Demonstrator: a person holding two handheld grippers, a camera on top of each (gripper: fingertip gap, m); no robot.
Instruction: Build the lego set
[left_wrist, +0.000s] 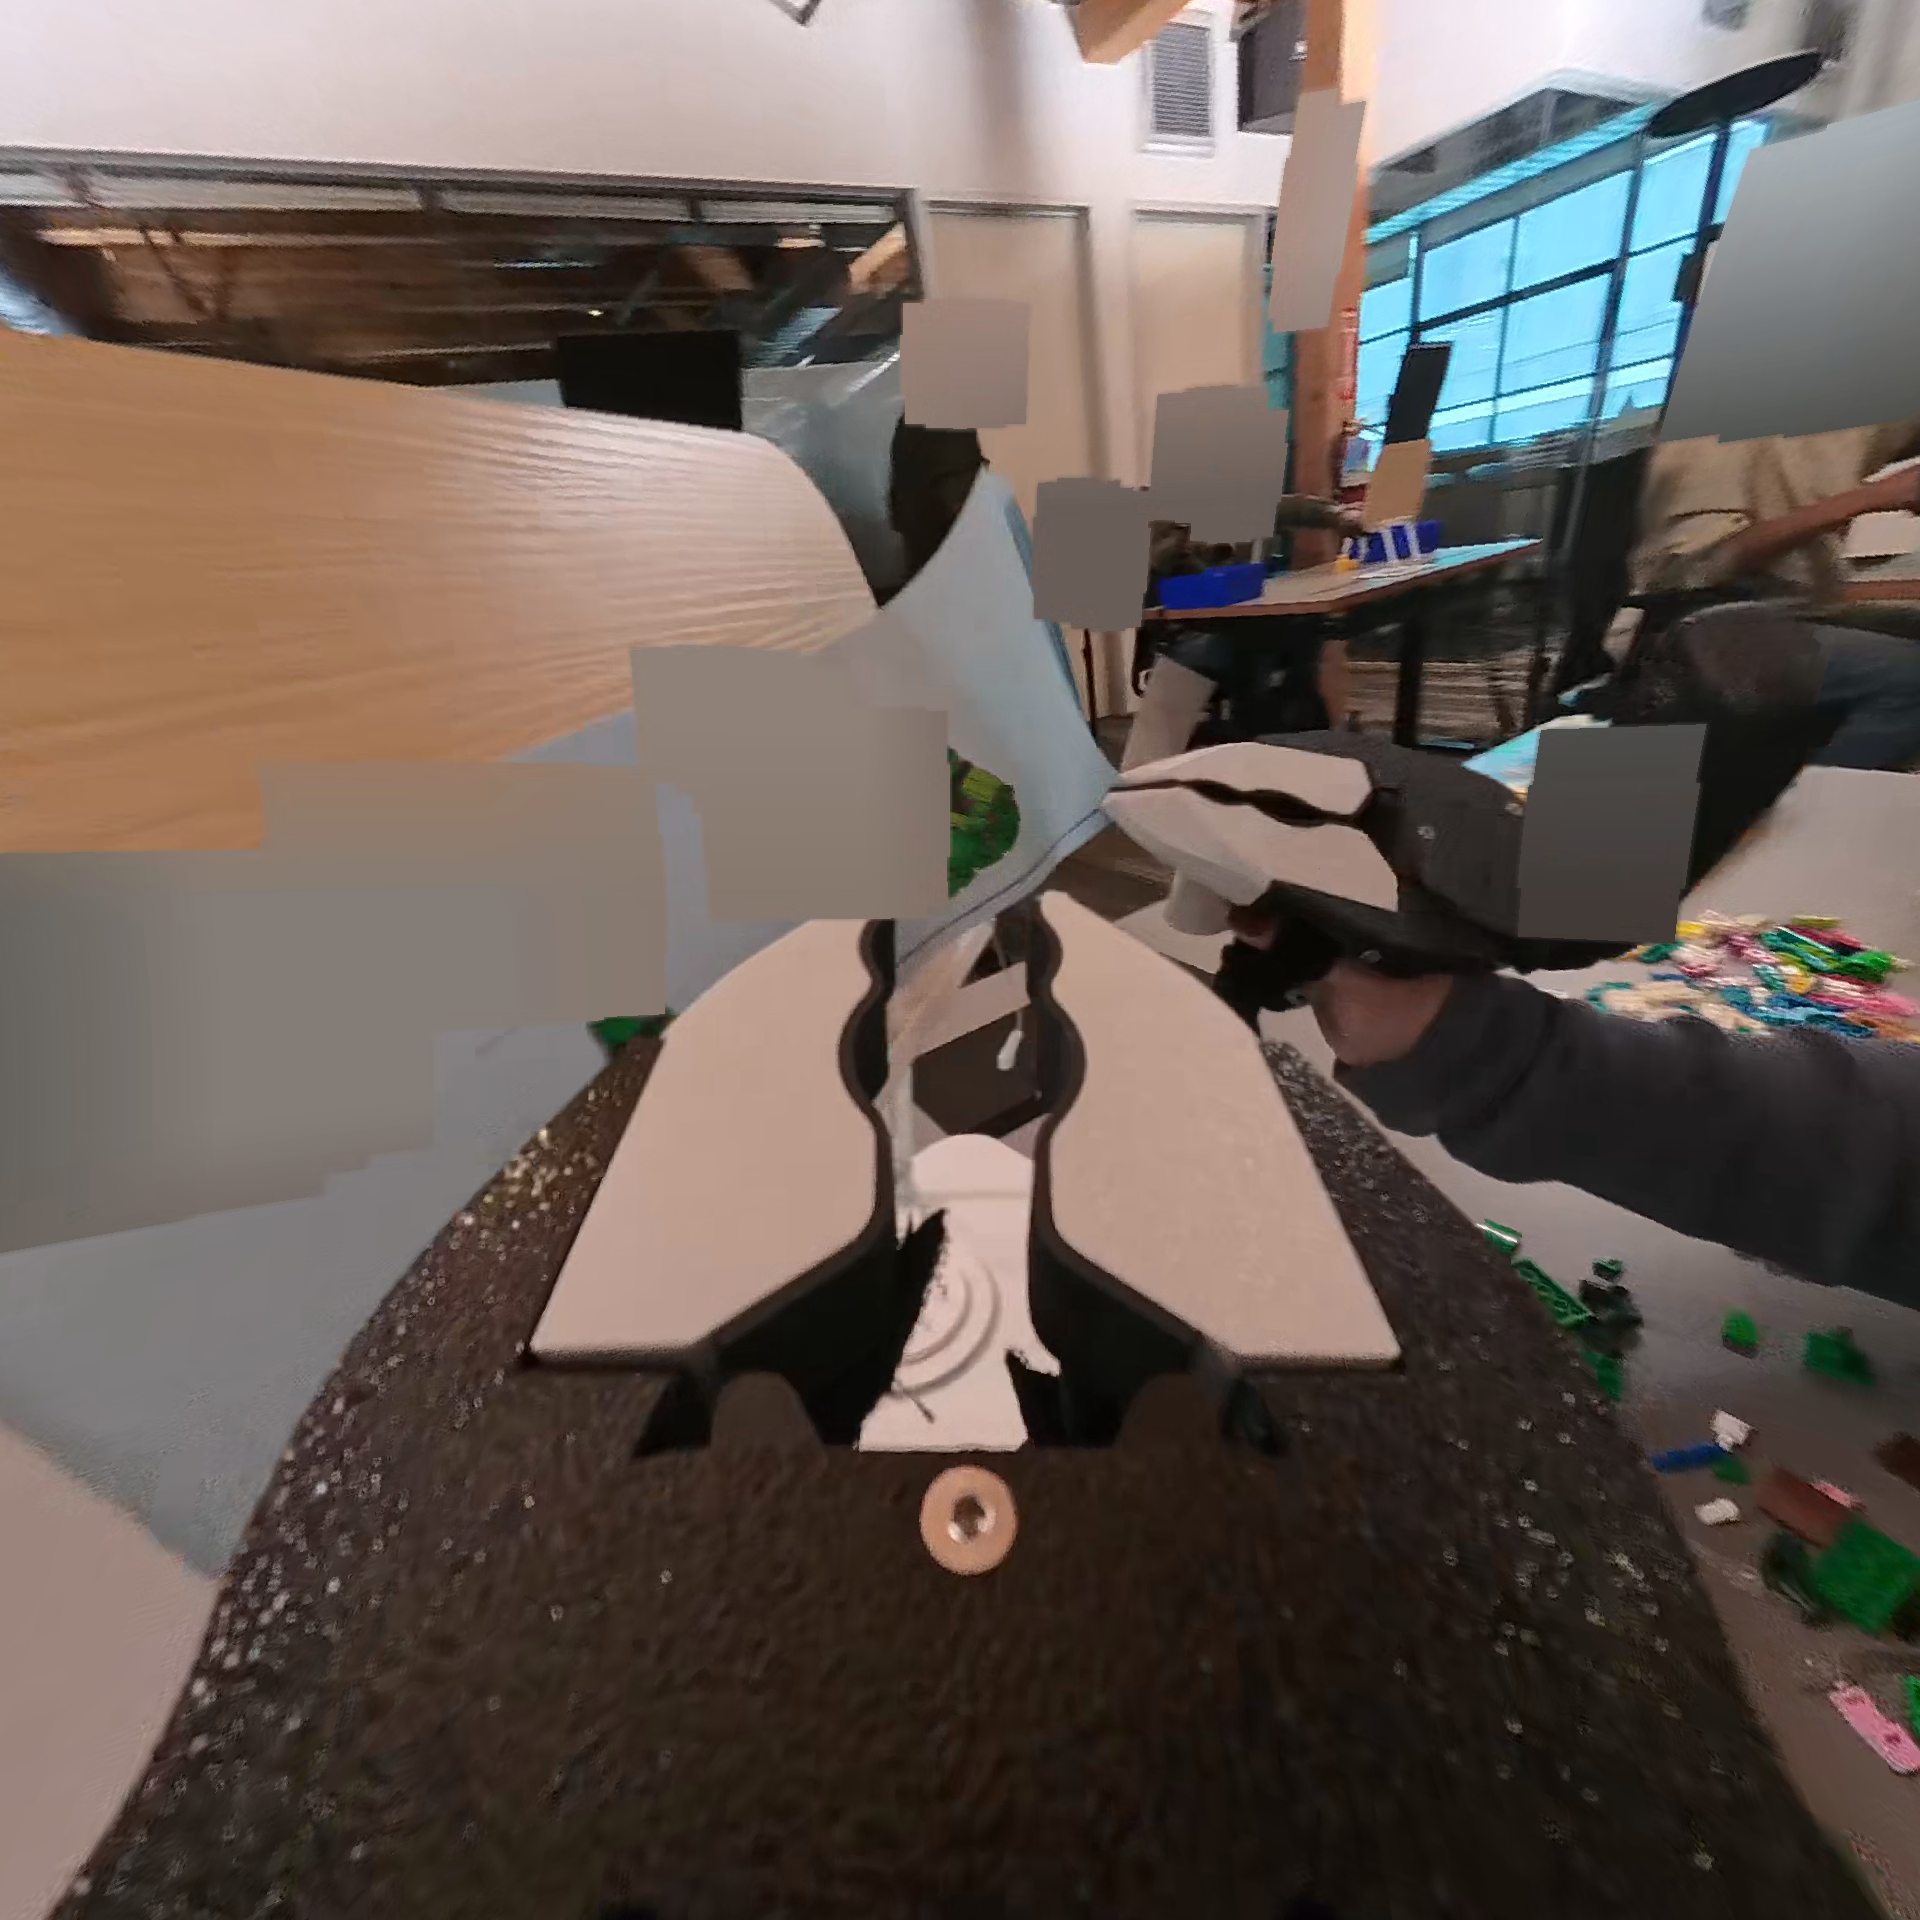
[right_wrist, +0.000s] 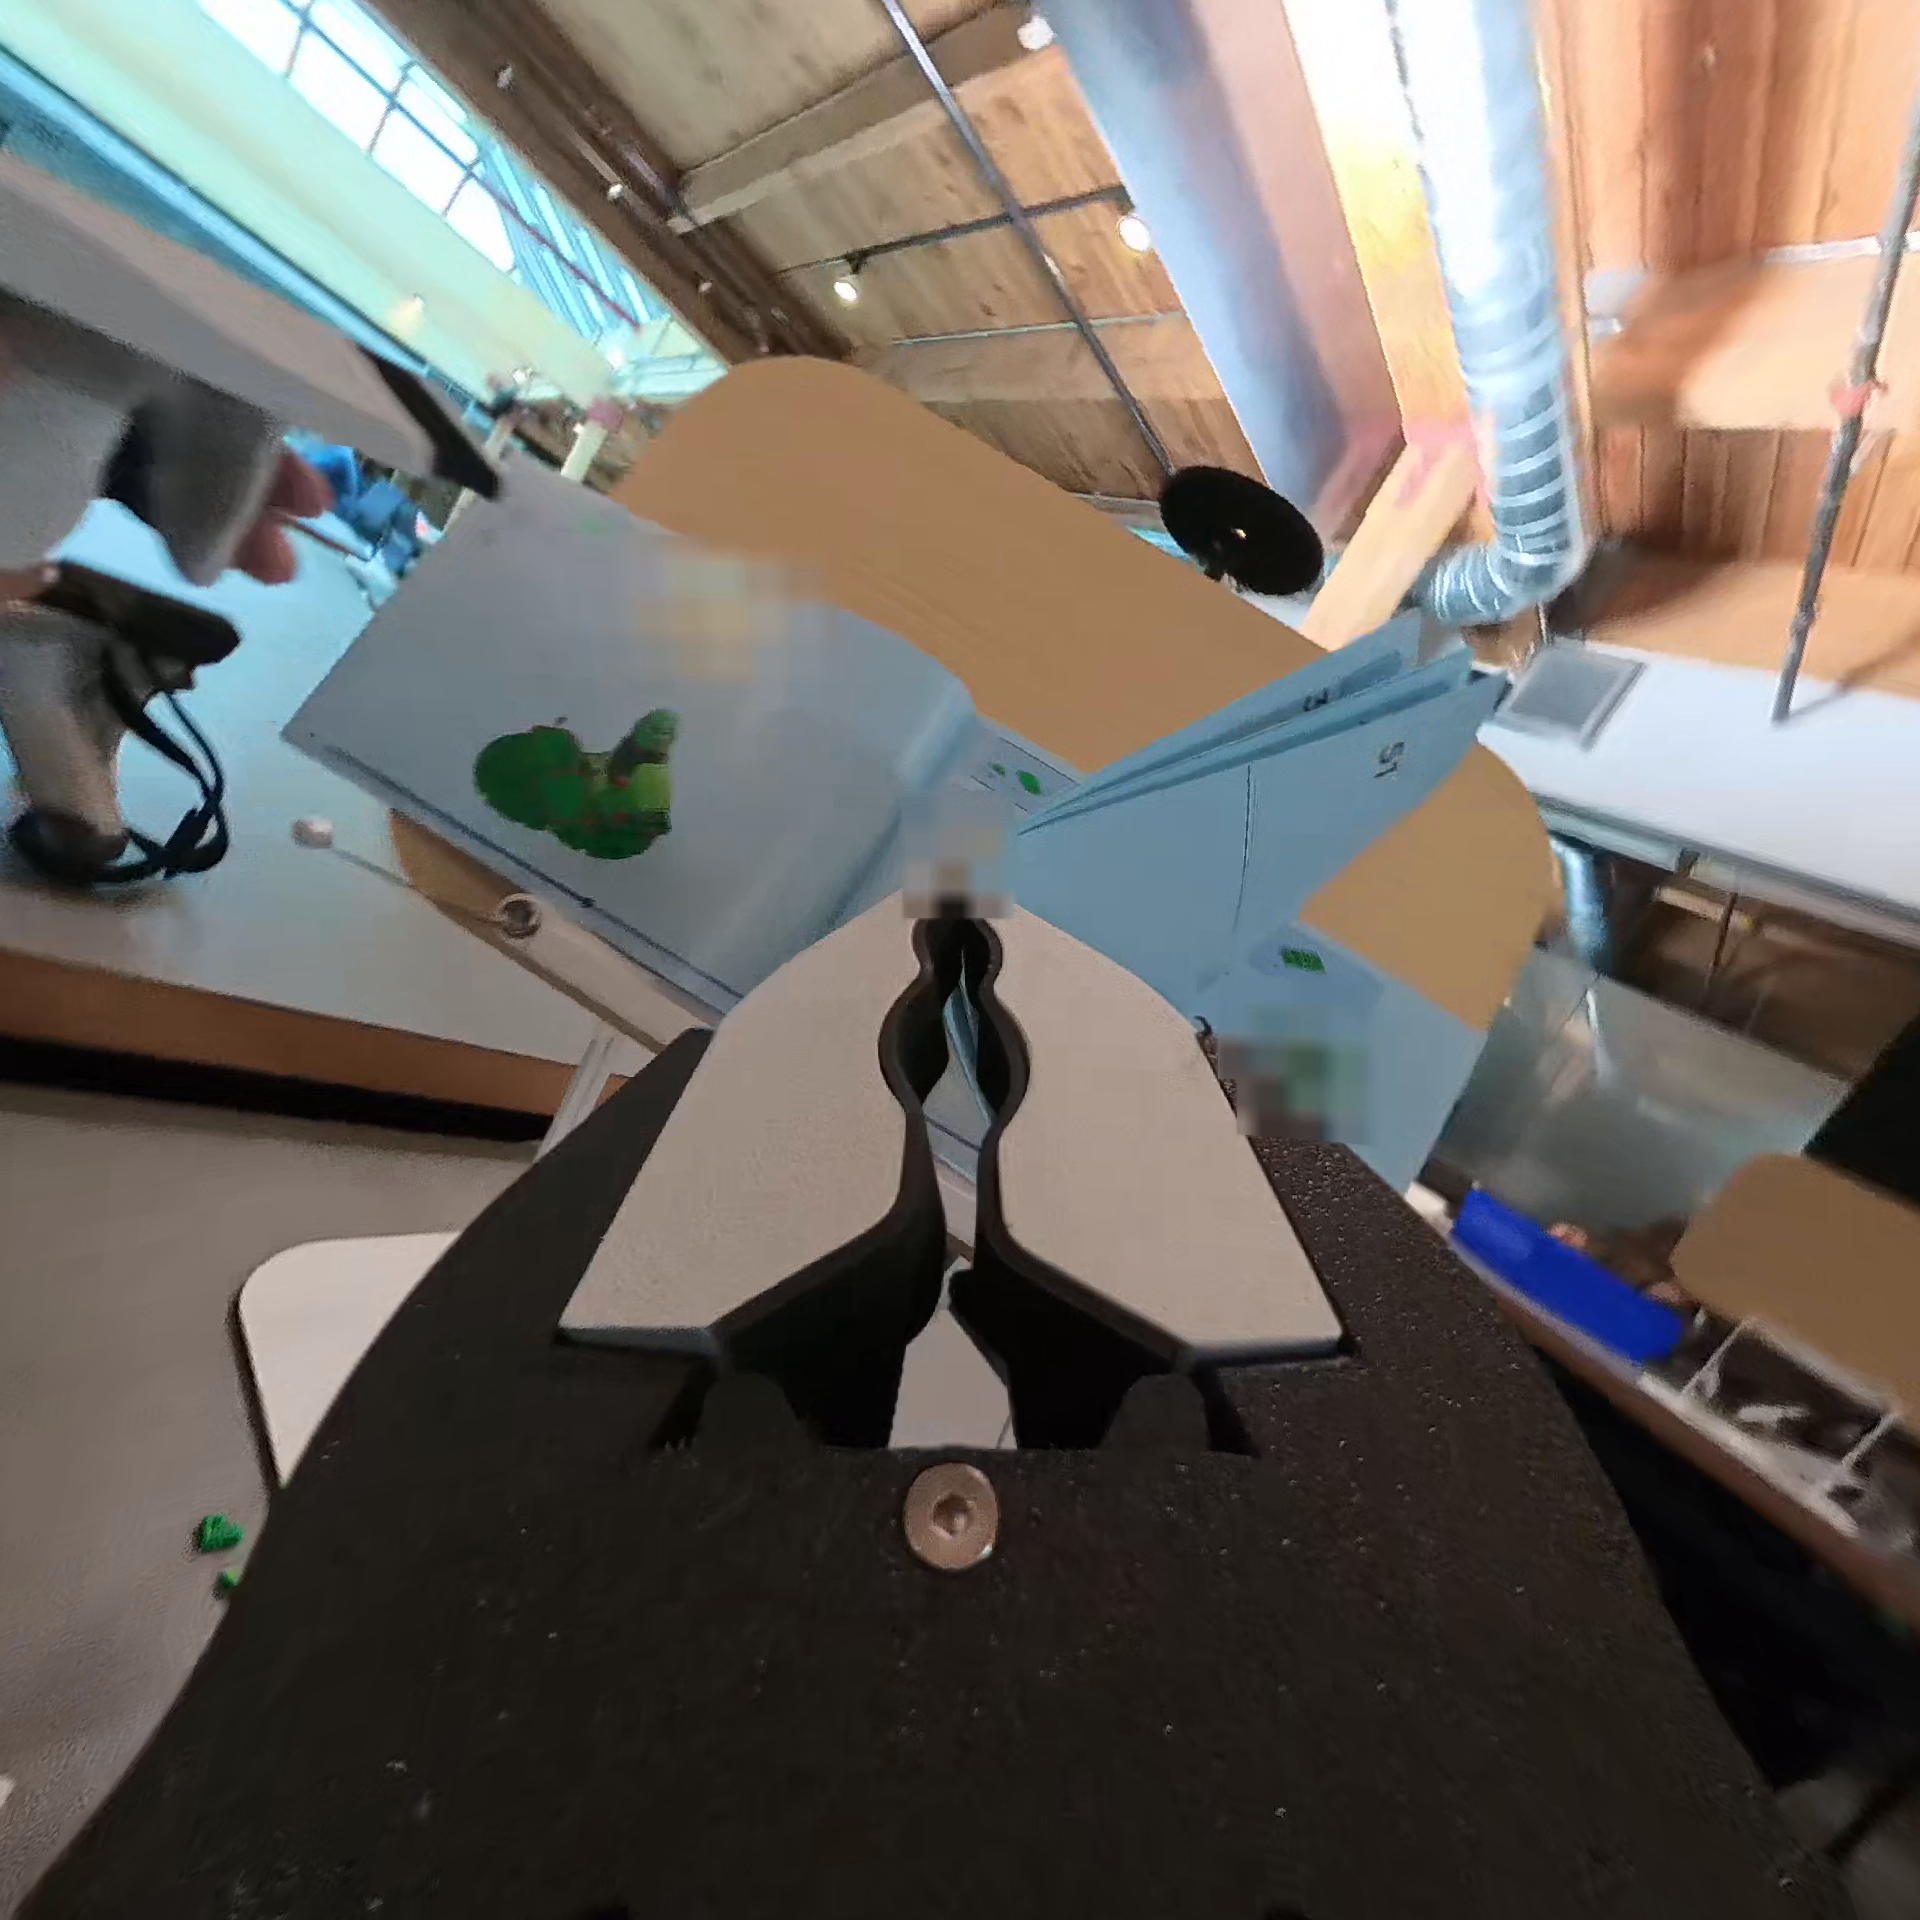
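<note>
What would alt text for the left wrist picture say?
Two handheld grippers pinch an open instruction booklet: the left gripper near its lower edge, the right gripper its page corner. Loose Lego bricks litter the table behind.

The grey counter carries a multicoloured pile of loose bricks and scattered green pieces.

- Setting: shared workshop or lab space, open-plan.
- Ceiling: exposed timber ceiling with a bare metal duct and track lights.
- Glazing: large grid-paned windows.
- Furniture: several work tables, one with blue parts bins.
- Occupants: other seated people at neighbouring tables.
</note>
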